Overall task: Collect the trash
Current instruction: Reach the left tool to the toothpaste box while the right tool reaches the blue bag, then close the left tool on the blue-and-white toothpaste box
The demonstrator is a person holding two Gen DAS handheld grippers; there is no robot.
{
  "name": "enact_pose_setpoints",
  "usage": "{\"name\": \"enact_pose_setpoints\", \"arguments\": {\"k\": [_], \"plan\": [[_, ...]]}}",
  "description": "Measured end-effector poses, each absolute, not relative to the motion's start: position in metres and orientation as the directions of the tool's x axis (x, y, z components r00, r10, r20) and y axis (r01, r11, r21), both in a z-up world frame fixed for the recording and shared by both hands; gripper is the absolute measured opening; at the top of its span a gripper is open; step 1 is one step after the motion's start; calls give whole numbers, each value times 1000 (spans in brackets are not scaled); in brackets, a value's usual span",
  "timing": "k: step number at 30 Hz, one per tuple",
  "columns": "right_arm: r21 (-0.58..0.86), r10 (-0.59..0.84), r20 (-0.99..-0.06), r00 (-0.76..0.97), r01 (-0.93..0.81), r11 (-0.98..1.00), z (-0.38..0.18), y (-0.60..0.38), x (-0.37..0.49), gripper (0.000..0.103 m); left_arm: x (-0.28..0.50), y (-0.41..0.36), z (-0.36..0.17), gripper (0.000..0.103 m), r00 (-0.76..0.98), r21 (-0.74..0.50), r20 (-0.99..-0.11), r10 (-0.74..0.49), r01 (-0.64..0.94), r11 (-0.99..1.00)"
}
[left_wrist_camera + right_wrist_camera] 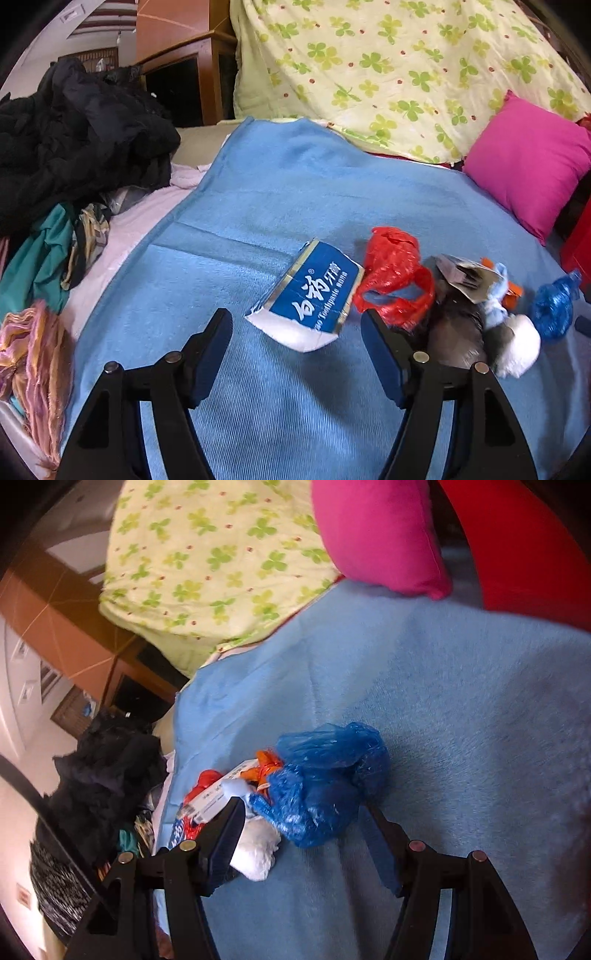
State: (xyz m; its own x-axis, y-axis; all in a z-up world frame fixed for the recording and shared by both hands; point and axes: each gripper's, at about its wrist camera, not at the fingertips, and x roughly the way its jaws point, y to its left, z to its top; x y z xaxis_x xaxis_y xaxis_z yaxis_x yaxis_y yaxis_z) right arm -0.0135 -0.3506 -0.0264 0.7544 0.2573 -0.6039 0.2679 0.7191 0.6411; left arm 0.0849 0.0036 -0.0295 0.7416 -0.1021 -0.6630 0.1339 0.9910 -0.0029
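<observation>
Left wrist: left hand-held gripper (297, 325) open, toothpaste box (310, 295) at 12 o'clock for pickup | right hand-held gripper (303, 808) open, straddling blue bag (321, 786) on bed (480, 720)

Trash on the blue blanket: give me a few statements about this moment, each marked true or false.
1. The toothpaste box lies on the blue blanket. True.
2. The left hand-held gripper is clamped on the red plastic bag. False: its jaws are apart and hold nothing; the bag lies just beyond its right finger.
3. The blue plastic bag sits ahead of the right hand-held gripper, between its fingertips. True; the pads do not press on it.
4. The pink pillow lies on top of the trash pile. False: it sits apart, farther back on the bed.
5. A crumpled white tissue lies next to the blue plastic bag. True.
</observation>
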Motion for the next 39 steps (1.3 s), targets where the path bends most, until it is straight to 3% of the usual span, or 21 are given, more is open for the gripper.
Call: {"name": "enact_pose_setpoints", "arguments": {"k": [18,26,35,39], "plan": [[574,230,-686,690,318,755,-54,-338,39,68,120,-6,-59,73,665,7,-740,-99,155,988],[534,209,-690,693,293,793,-51,-329,42,58,126,-1,-66,72,655,-12,-749,-98,134,991],[524,212,-676,706,258,812,-38,-325,35,54,127,13,-70,26,637,-37,-762,-113,132,991],[508,205,-665,719,233,829,-29,-322,28,54,125,19,-67,23,639,-51,-759,-123,129,990]]}}
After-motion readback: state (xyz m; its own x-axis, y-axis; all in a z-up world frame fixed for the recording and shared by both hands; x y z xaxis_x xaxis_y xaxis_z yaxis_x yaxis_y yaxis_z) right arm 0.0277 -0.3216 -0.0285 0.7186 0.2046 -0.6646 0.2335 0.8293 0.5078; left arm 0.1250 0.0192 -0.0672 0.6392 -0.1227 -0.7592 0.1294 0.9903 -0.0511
